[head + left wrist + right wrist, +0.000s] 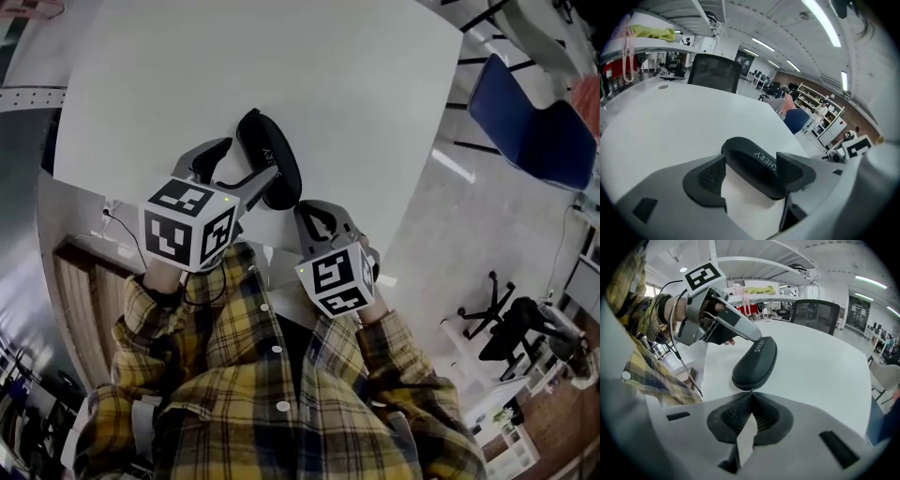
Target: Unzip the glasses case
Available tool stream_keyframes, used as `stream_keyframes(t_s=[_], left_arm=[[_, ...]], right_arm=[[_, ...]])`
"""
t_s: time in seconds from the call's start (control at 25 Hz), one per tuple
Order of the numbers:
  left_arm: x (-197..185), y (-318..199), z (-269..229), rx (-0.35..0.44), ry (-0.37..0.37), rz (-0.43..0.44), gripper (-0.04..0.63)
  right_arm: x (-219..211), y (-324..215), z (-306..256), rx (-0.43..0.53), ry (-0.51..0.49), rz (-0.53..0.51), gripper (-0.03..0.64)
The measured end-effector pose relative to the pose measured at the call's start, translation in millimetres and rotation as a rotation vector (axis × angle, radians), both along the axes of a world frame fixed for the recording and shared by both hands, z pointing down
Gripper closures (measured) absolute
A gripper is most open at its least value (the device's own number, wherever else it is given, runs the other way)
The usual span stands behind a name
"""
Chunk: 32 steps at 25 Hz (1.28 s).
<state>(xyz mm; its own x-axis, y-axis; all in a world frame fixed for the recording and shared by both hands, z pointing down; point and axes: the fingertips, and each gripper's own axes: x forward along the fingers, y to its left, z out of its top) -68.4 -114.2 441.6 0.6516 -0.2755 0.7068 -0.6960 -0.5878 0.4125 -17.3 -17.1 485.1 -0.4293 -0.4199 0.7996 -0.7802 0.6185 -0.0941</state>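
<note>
A black, oblong glasses case point(270, 148) lies zipped on the white table point(281, 56), close to its near edge. My left gripper point(249, 159) straddles the case with its jaws wide. In the left gripper view the case point(754, 161) runs across between the two pads point(708, 177), and no squeeze shows. My right gripper point(304, 208) sits at the case's near end. Its jaws are closed tip to tip point(751, 395), with the small metal zipper pull point(751, 390) just beyond them. I cannot tell whether the tips touch the pull.
The table edge runs just under both grippers, with floor beyond it to the right. A blue chair point(534, 127) and a black office chair point(511, 328) stand on that side. Another black chair point(715, 72) is at the table's far side.
</note>
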Motion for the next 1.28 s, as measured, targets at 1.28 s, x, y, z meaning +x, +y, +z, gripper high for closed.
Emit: stream_keyframes(t_s=[1.28], left_arm=[[0.1,2.5,18.2,0.032,-0.014,0.024,0.281]], right_arm=[[-11.3,-93.3,7.0,0.124,0.126,-0.271,0.618]])
